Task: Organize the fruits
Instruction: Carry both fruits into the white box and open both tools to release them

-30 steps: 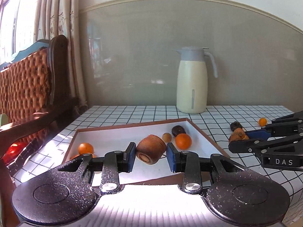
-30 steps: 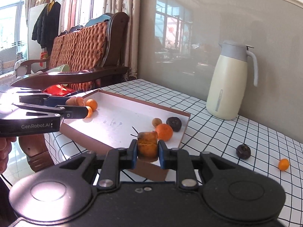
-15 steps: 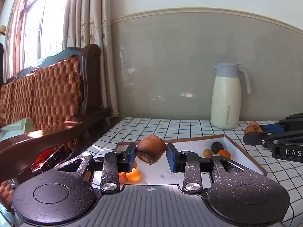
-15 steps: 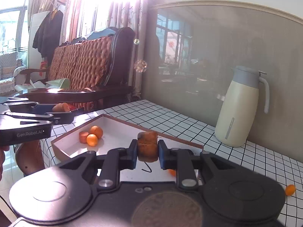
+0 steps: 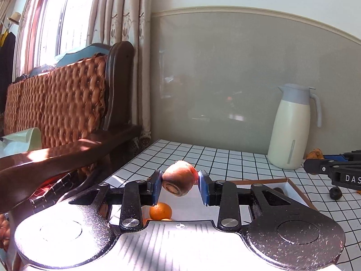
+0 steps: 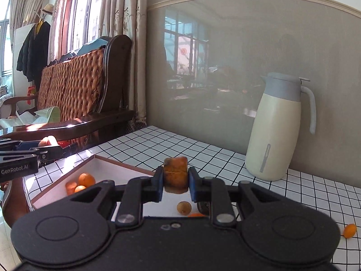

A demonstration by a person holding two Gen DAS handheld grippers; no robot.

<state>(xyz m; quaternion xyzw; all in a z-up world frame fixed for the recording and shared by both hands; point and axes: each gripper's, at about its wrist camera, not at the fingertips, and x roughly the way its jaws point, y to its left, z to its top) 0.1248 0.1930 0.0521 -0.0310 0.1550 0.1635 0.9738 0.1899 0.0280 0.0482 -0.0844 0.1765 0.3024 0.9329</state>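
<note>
Left gripper (image 5: pixel 179 186) clamps a brown round fruit (image 5: pixel 179 178); right gripper (image 6: pixel 175 184) clamps a squarish orange-brown fruit (image 6: pixel 175 177). Both are held above the tray (image 6: pixel 126 166). Oranges (image 6: pixel 86 179) already lie inside, below the left gripper; a dark fruit (image 5: pixel 335 193) and a small orange fruit (image 6: pixel 349 230) remain on the checked tablecloth (image 6: pixel 225 155). Jug (image 6: pixel 278 126) beyond, armchair (image 5: pixel 74 103) to the left.

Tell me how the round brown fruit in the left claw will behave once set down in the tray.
The brown fruit looks rounded, so it may roll. Its flat end could steady it. The tray rim should stop it.
</note>
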